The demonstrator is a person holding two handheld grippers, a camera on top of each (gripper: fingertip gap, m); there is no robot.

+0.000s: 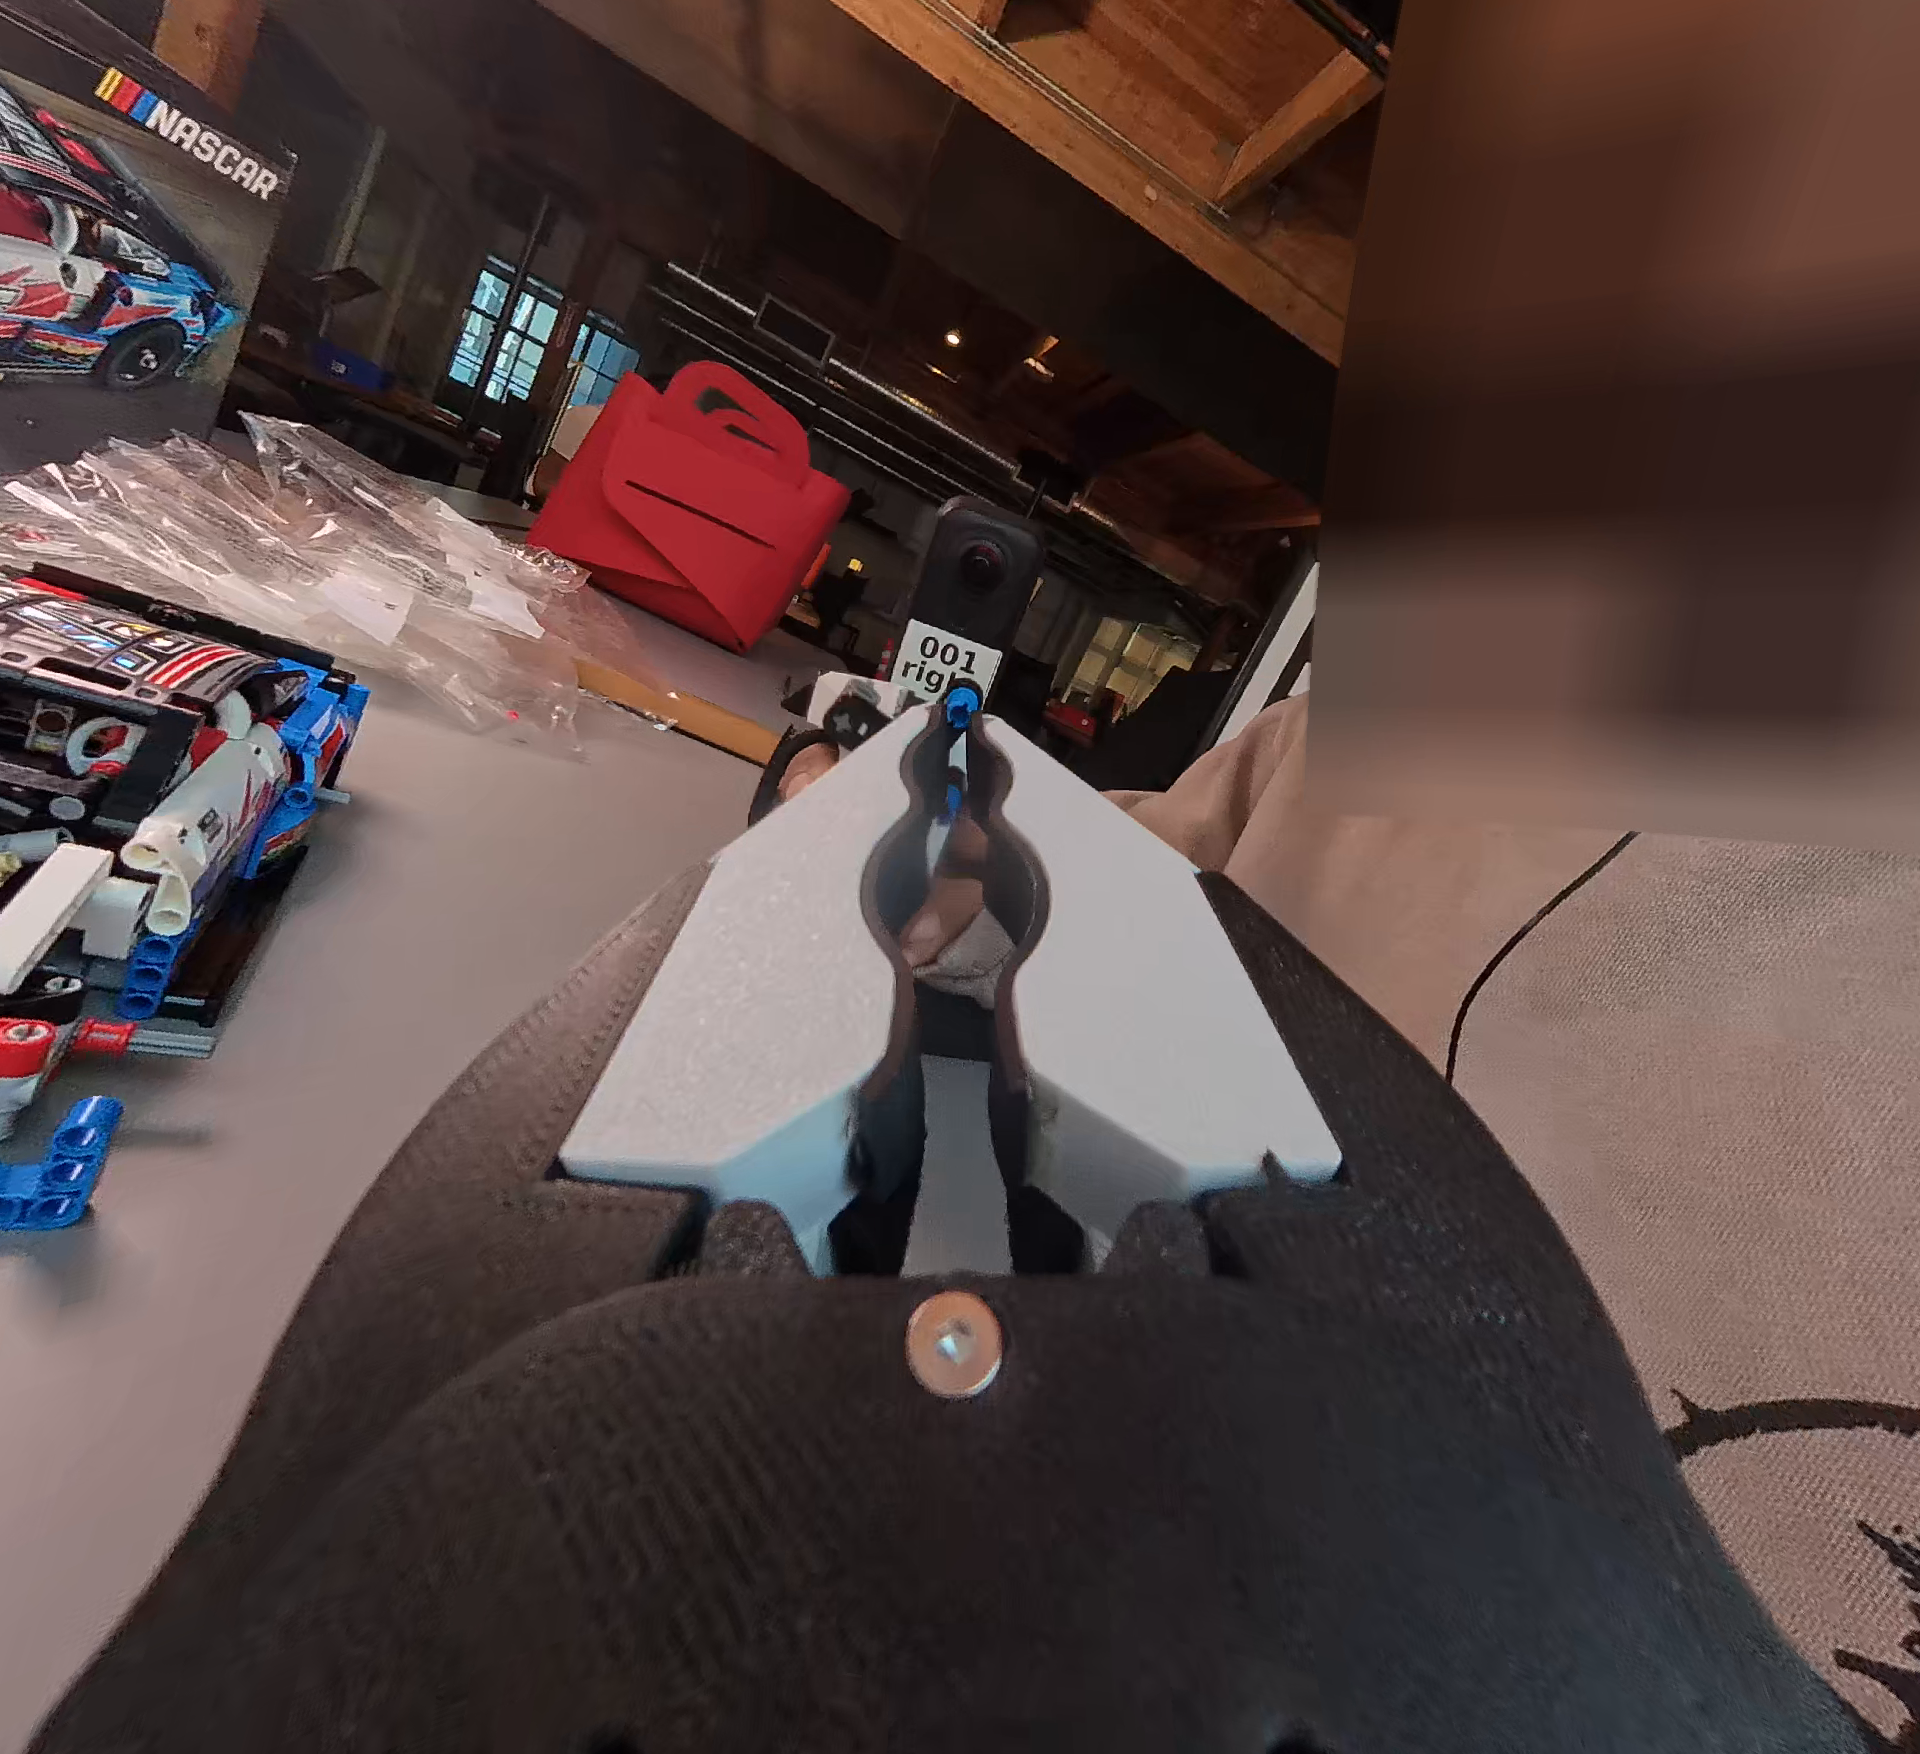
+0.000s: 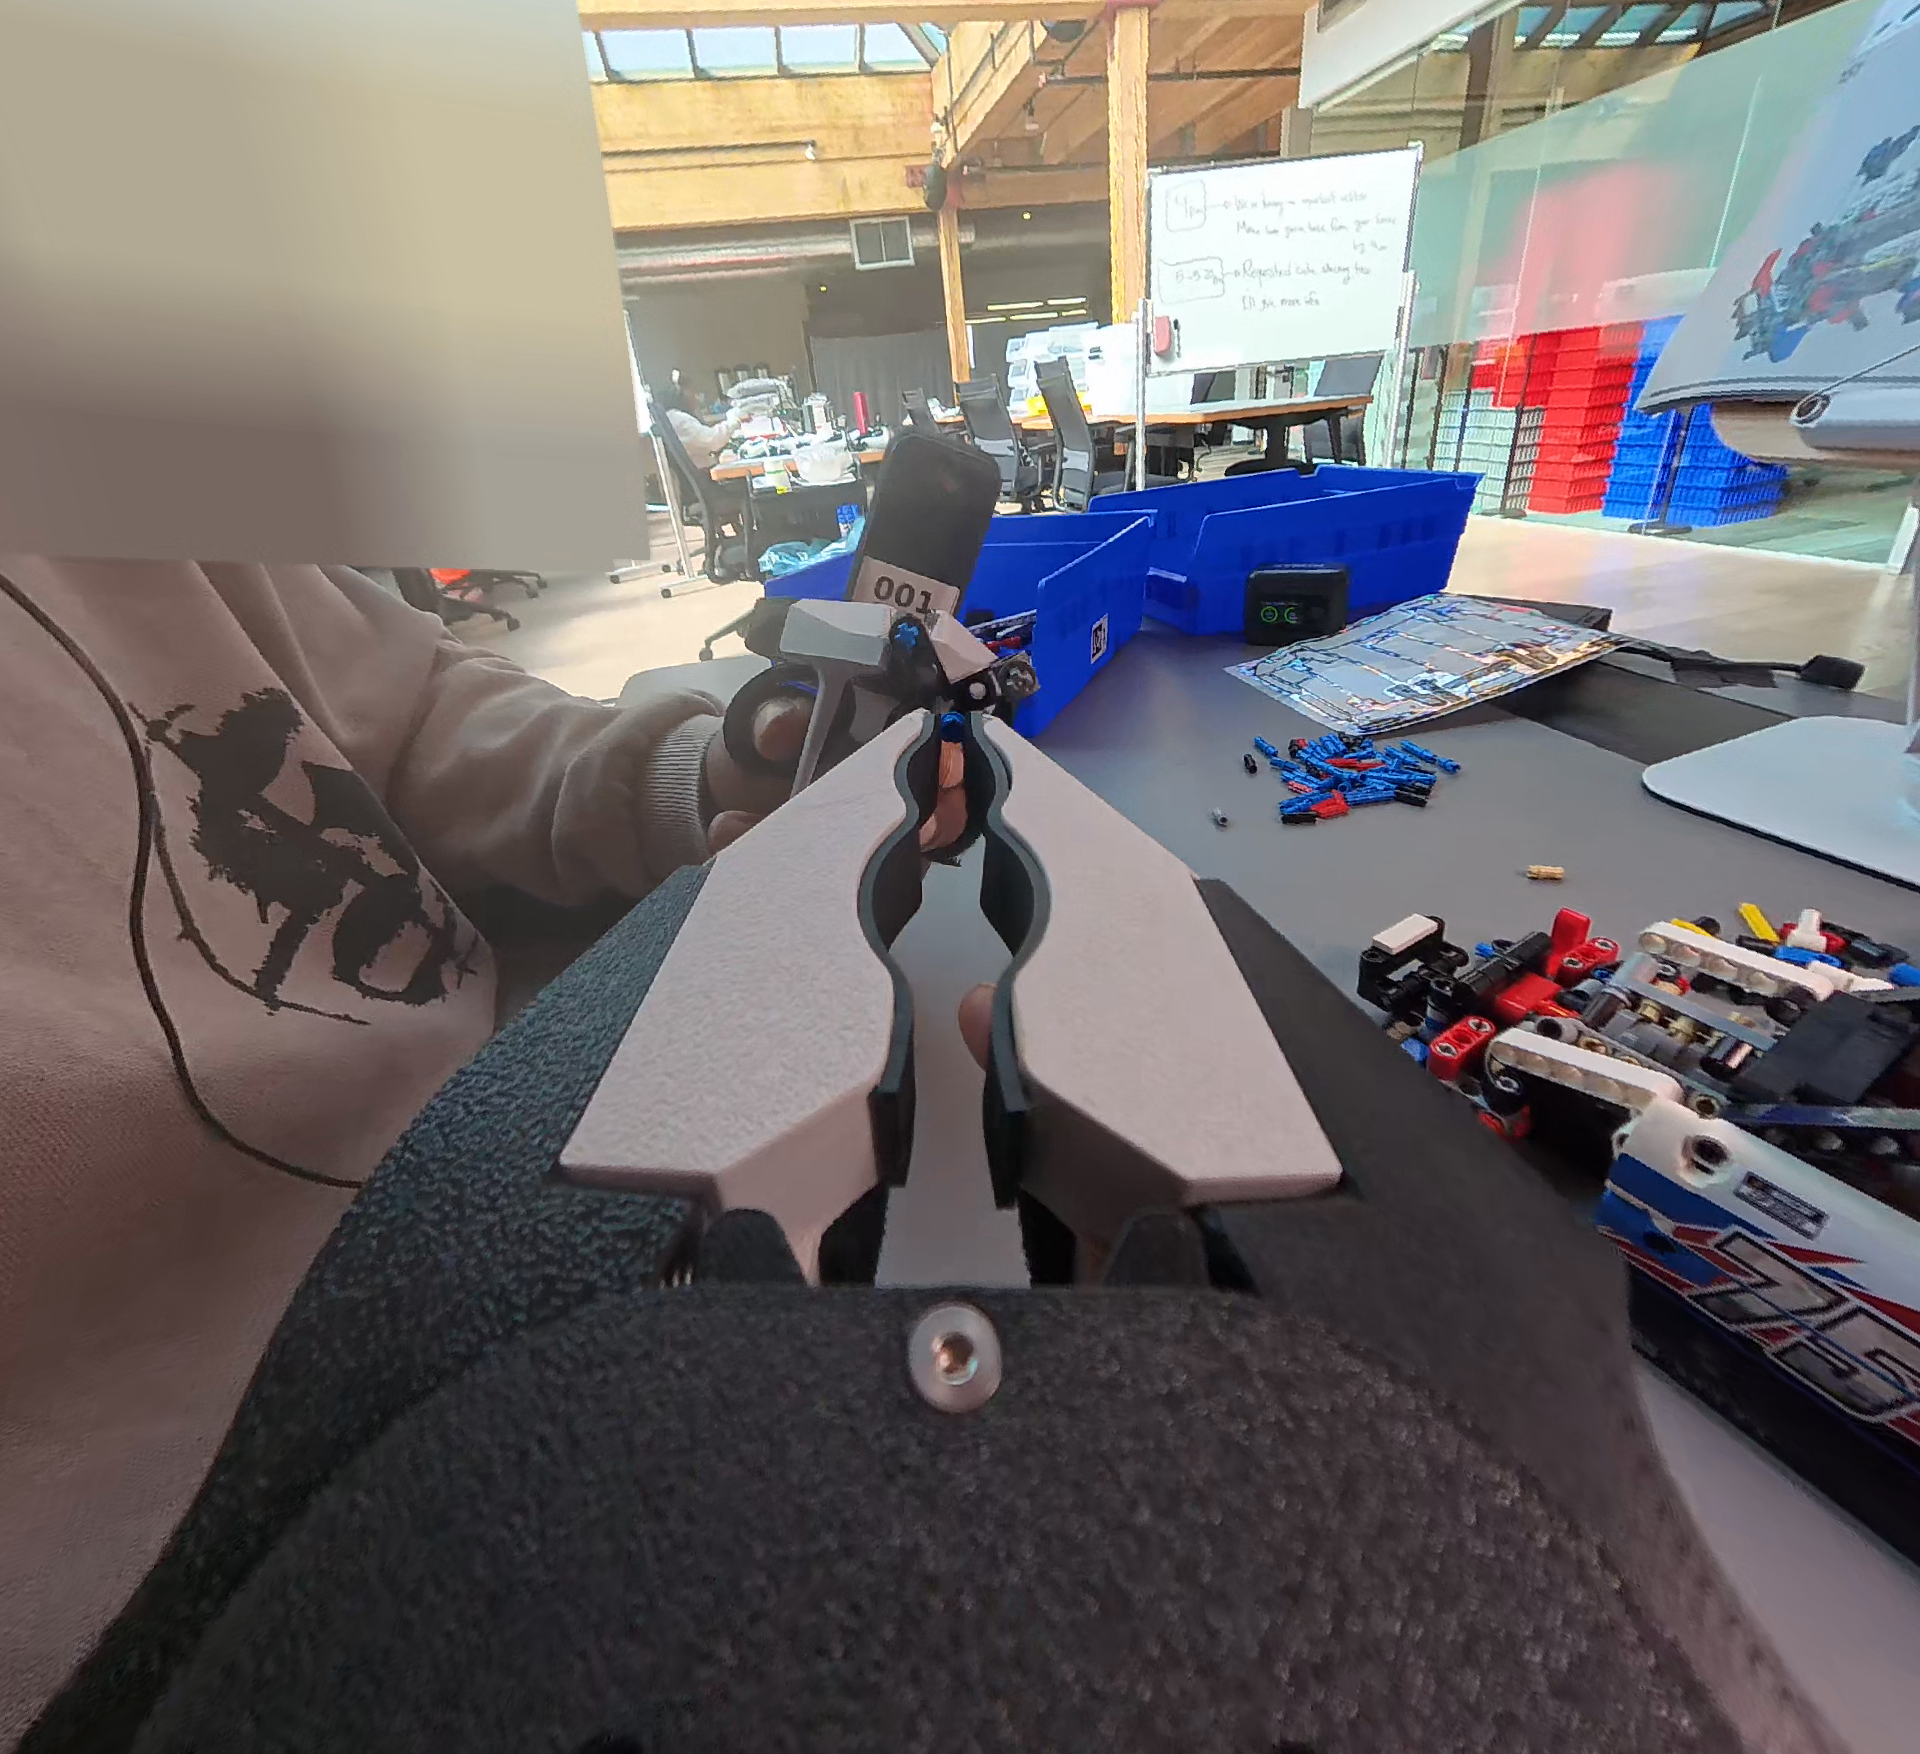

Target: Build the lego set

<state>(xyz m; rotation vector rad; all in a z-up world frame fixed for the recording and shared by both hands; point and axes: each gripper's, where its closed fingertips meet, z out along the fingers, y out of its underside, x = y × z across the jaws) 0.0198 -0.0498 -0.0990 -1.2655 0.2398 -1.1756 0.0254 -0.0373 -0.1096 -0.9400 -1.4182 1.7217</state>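
Pinching a small blue pin (image 1: 961, 702) at their very tips, the left tongs (image 1: 958, 717) are raised off the tabletop (image 1: 436, 925), pointed toward the right tongs and the person's torso. Pin sticks up just past the tips, clamped between the two pale fingers.

Right tongs (image 2: 951, 730) are likewise closed on a blue pin (image 2: 952, 720) at the tip, w/ a dark piece just below it in the gap; can't tell if the two are joined. Directly beyond, the left tongs show in the right wrist view, gripping a small black-and-blue lego piece (image 2: 971, 681). The two tips are very near each other; can't tell if touching.

Part-built lego car (image 1: 156, 769) sits on the tabletop well to the side of the left tongs, clear plastic bags (image 1: 312, 551) behind it. Loose blue/red/black pins (image 2: 1340, 774) lie scattered on the tabletop beyond the right tongs, w/ blue bins (image 2: 1278, 551) farther back.
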